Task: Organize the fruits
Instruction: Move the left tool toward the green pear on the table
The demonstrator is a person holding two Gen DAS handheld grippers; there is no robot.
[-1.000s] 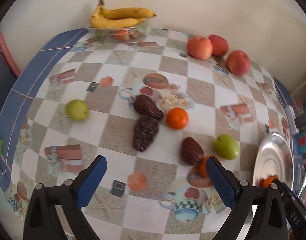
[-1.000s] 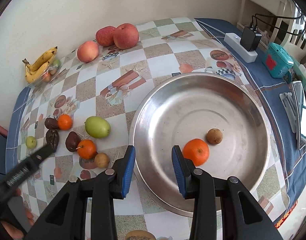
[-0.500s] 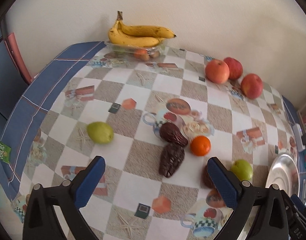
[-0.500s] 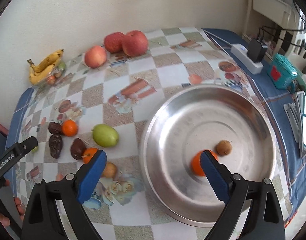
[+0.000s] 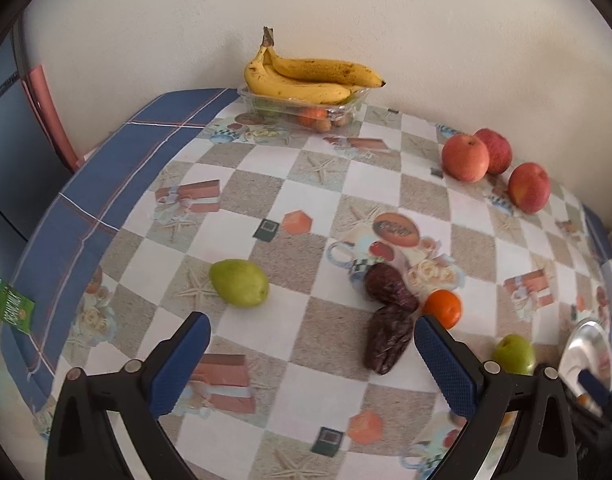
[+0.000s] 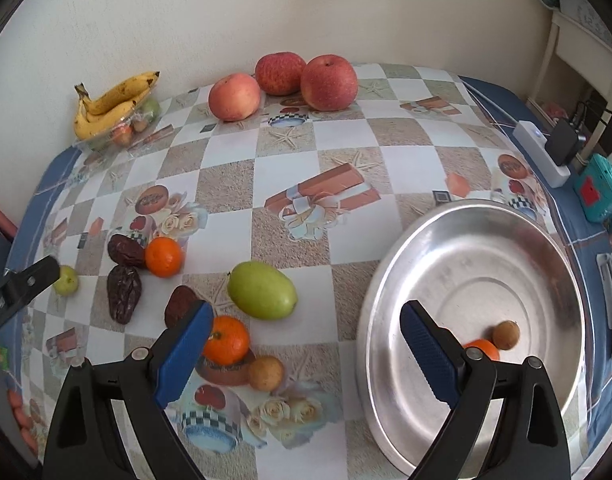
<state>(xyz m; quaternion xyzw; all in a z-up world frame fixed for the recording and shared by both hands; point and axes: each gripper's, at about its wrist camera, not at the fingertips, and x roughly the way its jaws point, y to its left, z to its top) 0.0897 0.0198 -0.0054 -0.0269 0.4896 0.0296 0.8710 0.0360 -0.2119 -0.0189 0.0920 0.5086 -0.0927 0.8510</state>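
My right gripper is open and empty, over the table left of the metal bowl. The bowl holds an orange and a small brown fruit. Near the right gripper lie an orange, a green fruit, a small tan fruit and a dark date. My left gripper is open and empty above the cloth. Ahead of it lie a green fruit, two dates and an orange.
Three red apples stand by the far wall. Bananas rest on a clear tray of small fruit at the back. A power strip and a teal box lie at the right table edge.
My right gripper opened, leaving the orange in the bowl, and moved left toward the loose fruit. My left gripper swung left and back; the small green fruit now sits closer ahead.
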